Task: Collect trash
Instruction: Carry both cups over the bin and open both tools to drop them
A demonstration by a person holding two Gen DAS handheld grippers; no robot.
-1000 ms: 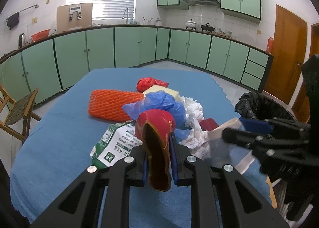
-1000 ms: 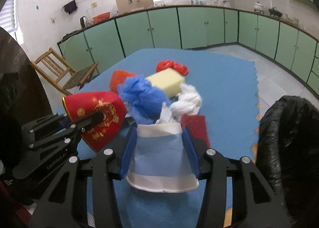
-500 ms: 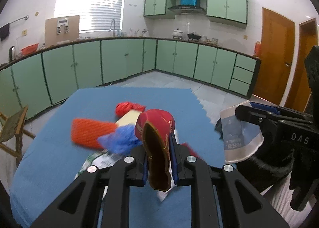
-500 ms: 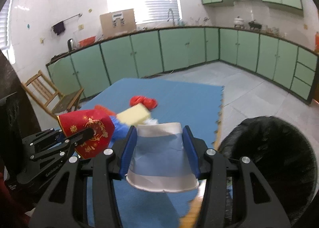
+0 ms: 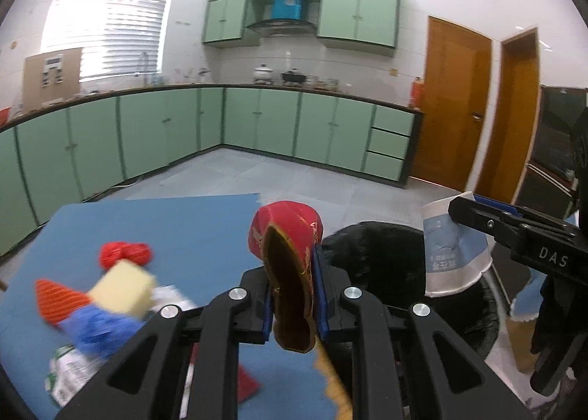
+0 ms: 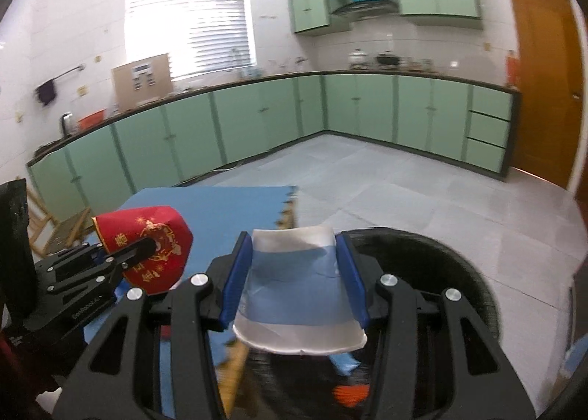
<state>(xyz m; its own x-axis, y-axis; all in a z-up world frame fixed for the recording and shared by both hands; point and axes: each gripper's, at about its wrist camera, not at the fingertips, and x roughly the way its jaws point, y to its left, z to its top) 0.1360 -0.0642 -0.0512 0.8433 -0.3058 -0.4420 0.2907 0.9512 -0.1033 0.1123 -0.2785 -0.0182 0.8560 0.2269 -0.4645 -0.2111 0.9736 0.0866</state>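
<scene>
My left gripper (image 5: 293, 265) is shut on a flattened red paper cup (image 5: 290, 258) with gold print, held up near the blue table's (image 5: 191, 228) right edge. In the right wrist view the same red cup (image 6: 147, 247) shows at left in the left gripper (image 6: 132, 254). My right gripper (image 6: 294, 273) is shut on a squashed blue-and-white paper cup (image 6: 294, 284), hanging over the black trash bag (image 6: 455, 273). From the left wrist, that blue cup (image 5: 452, 251) and right gripper (image 5: 463, 210) sit above the bag (image 5: 389, 265).
On the table lie a red crumpled piece (image 5: 125, 252), a yellow sponge (image 5: 123, 289), an orange net sleeve (image 5: 55, 300), a blue plastic bag (image 5: 95, 328) and a printed wrapper (image 5: 70, 372). Green cabinets (image 5: 257, 125) line the walls; a wooden chair (image 6: 55, 228) stands left of the table.
Both grippers rose and swung right, away from the trash pile, each still holding its cup. The black bag now lies under the right gripper; the pile has slid to the lower left.
</scene>
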